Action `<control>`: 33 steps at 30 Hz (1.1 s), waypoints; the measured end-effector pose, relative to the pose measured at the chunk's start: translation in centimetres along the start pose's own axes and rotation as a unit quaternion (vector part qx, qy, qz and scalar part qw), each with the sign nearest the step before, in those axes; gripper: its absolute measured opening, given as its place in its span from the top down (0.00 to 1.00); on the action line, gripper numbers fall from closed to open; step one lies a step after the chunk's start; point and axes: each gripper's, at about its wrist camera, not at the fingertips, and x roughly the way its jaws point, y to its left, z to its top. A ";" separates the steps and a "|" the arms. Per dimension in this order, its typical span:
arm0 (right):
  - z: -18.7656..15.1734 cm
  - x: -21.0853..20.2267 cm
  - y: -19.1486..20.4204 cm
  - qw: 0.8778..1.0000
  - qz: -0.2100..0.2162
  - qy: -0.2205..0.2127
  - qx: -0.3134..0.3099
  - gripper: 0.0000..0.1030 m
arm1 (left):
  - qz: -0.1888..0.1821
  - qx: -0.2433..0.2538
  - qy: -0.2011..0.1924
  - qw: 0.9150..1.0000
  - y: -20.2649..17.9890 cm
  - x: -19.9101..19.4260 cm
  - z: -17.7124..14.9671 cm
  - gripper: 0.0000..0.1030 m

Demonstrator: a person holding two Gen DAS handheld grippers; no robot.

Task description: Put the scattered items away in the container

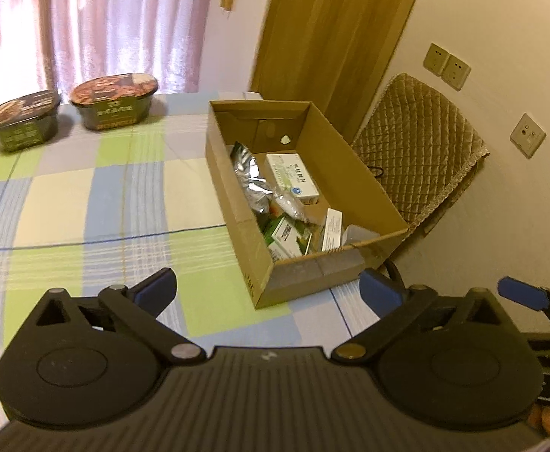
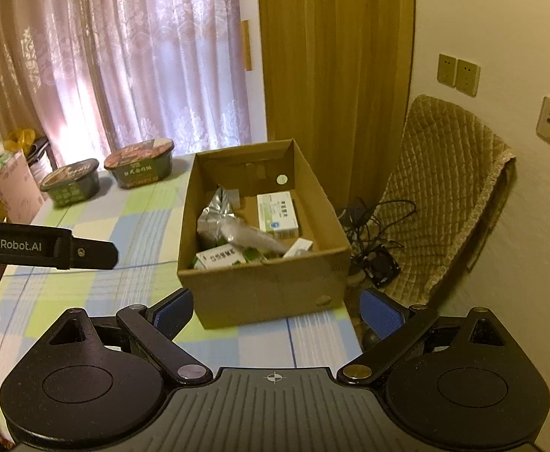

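"GenRobot.AI" readable on left gripper (finger spread unclear here; spread, empty in own view). Right gripper spread, empty. Cardboard box at checked tablecloth right edge.

Gripper body marking: we read "GenRobot.AI" in pale letters on the black left gripper housing, seen side-on from the right wrist view.
Noodle bowls: the two dark green instant-noodle bowls carry pale printed characters on their side walls; we cannot read them.
White medicine box: the white medicine box in the cardboard box bears dark characters and a round blue mark; we find them illegible.
Green-and-white carton: the green-and-white carton in the same box shows a line of dark characters; too blurred for us to read.
Numbers: we find none legible.
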 end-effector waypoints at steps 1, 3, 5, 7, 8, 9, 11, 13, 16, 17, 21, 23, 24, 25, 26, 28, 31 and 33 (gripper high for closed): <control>-0.2 -0.6 -0.1 1.000 -0.001 -0.001 0.002 0.03 | 0.007 -0.004 -0.001 1.000 -0.1 -0.5 -0.4 0.01; -0.6 -1.6 -0.3 1.000 -0.002 -0.003 0.008 0.03 | 0.012 -0.010 0.003 1.000 -0.3 -1.4 -1.5 0.01; -1.0 -2.6 -0.3 1.000 -0.004 -0.005 0.011 0.03 | 0.013 -0.014 0.007 1.000 -0.5 -2.2 -2.5 0.01; -1.3 -3.5 -0.3 1.000 -0.005 -0.004 0.010 0.03 | 0.014 -0.012 0.008 1.000 -0.7 -3.1 -3.3 0.01; -1.5 -3.8 -0.2 1.000 -0.005 -0.003 0.010 0.03 | 0.015 -0.011 0.008 1.000 -0.9 -3.5 -3.8 0.01; -1.6 -4.1 -0.2 1.000 -0.005 -0.002 0.011 0.03 | 0.015 -0.009 0.008 1.000 -1.0 -3.9 -4.2 0.01; -1.8 -4.6 -0.1 1.000 -0.004 0.000 0.015 0.03 | 0.017 -0.004 0.009 1.000 -1.2 -4.7 -4.9 0.01; -2.0 -5.0 0.0 1.000 -0.004 -0.001 0.018 0.03 | 0.022 0.003 0.007 1.000 -1.4 -5.4 -5.4 0.01; -2.0 -5.5 0.1 1.000 -0.003 0.000 0.024 0.03 | 0.020 -0.003 0.001 1.000 -1.4 -6.1 -6.0 0.01; -2.1 -5.7 0.2 1.000 -0.002 0.001 0.025 0.03 | 0.015 -0.011 0.002 1.000 -1.2 -6.3 -6.2 0.01; -2.1 -6.1 0.6 1.000 0.000 0.004 0.017 0.03 | 0.007 -0.034 0.009 0.999 -0.6 -6.5 -6.5 0.01; -2.0 -6.2 0.8 1.000 0.001 0.003 0.015 0.03 | 0.017 -0.033 0.007 0.999 -0.6 -6.6 -6.5 0.01; -2.0 -6.3 0.9 1.000 0.001 0.003 0.015 0.03 | 0.021 -0.033 0.006 0.999 -0.6 -6.7 -6.6 0.01; -2.0 -6.3 1.0 1.000 0.001 0.003 0.015 0.03 | 0.024 -0.033 0.005 0.999 -0.6 -6.7 -6.6 0.01; -1.9 -6.4 1.0 1.000 0.002 0.003 0.015 0.03 | 0.025 -0.033 0.005 0.999 -0.5 -6.7 -6.6 0.01; -1.9 -6.3 1.1 1.000 0.002 0.004 0.014 0.03 | 0.027 -0.032 0.005 0.999 -0.5 -6.8 -6.6 0.01; -1.9 -6.3 1.3 1.000 0.003 0.006 0.012 0.03 | 0.031 -0.030 0.004 0.999 -0.5 -6.8 -6.6 0.01; -1.9 -6.2 1.4 1.000 0.004 0.007 0.011 0.03 | 0.032 -0.028 0.005 0.999 -0.5 -6.6 -6.6 0.01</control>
